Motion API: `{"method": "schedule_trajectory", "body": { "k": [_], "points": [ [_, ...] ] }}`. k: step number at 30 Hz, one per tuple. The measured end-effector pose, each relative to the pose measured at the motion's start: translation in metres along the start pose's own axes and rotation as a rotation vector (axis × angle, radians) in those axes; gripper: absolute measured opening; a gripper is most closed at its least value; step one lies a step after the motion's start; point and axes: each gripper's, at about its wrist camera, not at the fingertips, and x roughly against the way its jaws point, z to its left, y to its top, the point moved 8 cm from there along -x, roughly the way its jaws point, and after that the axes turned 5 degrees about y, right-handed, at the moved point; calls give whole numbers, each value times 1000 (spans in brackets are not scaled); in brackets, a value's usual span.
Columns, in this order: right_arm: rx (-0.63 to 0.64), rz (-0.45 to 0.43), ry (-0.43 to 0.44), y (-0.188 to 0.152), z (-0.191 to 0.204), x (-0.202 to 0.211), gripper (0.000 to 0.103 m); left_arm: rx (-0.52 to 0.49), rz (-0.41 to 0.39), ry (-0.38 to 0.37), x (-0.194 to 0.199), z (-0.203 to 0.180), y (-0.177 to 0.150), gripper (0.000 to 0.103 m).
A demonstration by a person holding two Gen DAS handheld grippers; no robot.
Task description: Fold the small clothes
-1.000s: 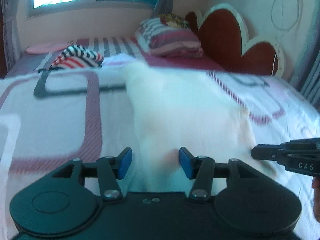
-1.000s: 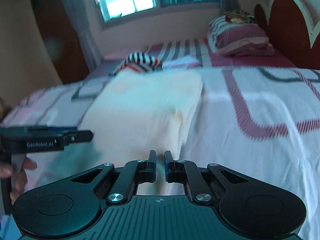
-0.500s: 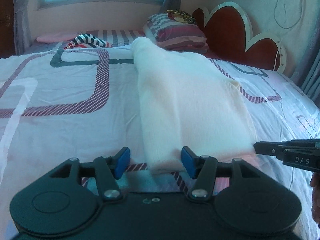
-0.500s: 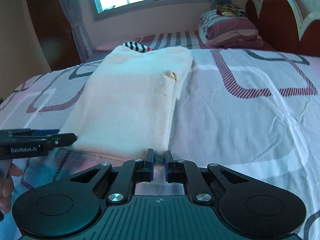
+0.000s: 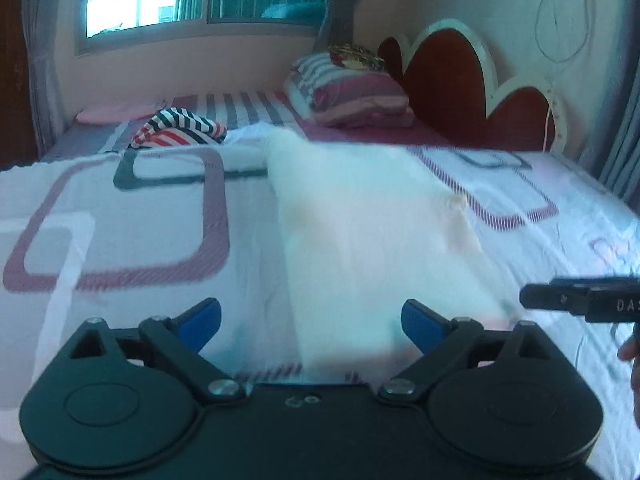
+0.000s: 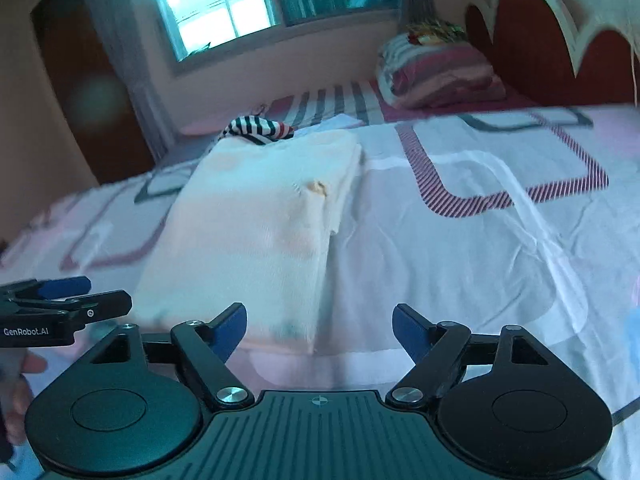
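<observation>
**Both grippers just let go of the cream top, fold looks decent so far**

The left gripper [image 5: 311,322] and the right gripper [image 6: 319,327] both have their jaws spread wide, having just been opening, and nothing is pinched between the blue pads. The folded cream garment [image 6: 256,236] lies flat on the bed [image 6: 480,264], filling the middle of both views, with its near hem just ahead of the fingertips.

It looks like the release after a fold. To do it well, the person should probably pull both grippers back level and together so the pads don't snag the hem and drag the top layer. The right-hand edge has a small pucker [image 6: 318,189] that could want smoothing before the next fold.

The surface is a soft white bedsheet with maroon and grey rounded-rectangle prints, slightly wrinkled. A striped garment [image 5: 178,132] waits near the far edge, upper left of centre. Pillows [image 5: 352,96], a red scalloped headboard [image 5: 452,80] and a bright window [image 5: 132,0] sit behind.
</observation>
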Motion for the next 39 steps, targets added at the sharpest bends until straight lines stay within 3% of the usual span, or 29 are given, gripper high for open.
{"method": "schedule_trajectory", "body": {
  "k": [5, 10, 16, 18, 20, 23, 24, 25, 27, 32, 36, 39],
  "points": [
    [-83, -48, 51, 23, -11, -2, 78, 78, 8, -38, -17, 9, 23, 90],
    [-45, -113, 23, 64, -3, -15, 40, 128, 24, 1, -52, 23, 48, 85],
    [-51, -80, 46, 93, -2, -67, 37, 148, 77, -27, -93, 21, 60, 83],
    [-17, 10, -2, 84, -9, -93, 29, 87, 150, 5, -111, 15, 49, 86],
    [-18, 33, -8, 78, -19, -107, 29, 80, 185, 12, -117, 13, 43, 89],
    [-95, 8, 74, 86, -23, -91, 30, 26, 133, 39, -100, 9, 53, 87],
    [-144, -9, 113, 89, -28, -84, 37, 28, 124, 29, -97, 10, 55, 87],
    [-200, -14, 136, 90, -35, -80, 55, 43, 120, 10, -94, 10, 56, 87],
    [-257, -14, 166, 93, -46, -77, 63, 88, 122, -37, -91, 13, 56, 88],
    [-389, 57, 234, 90, -63, -88, 63, 153, 197, -72, -101, 19, 48, 88],
    [-494, 91, 286, 84, -78, -98, 63, 273, 269, -183, -114, 25, 44, 82],
    [-539, 90, 340, 88, -87, -101, 63, 297, 287, -223, -119, 25, 45, 78]
  ]
}}
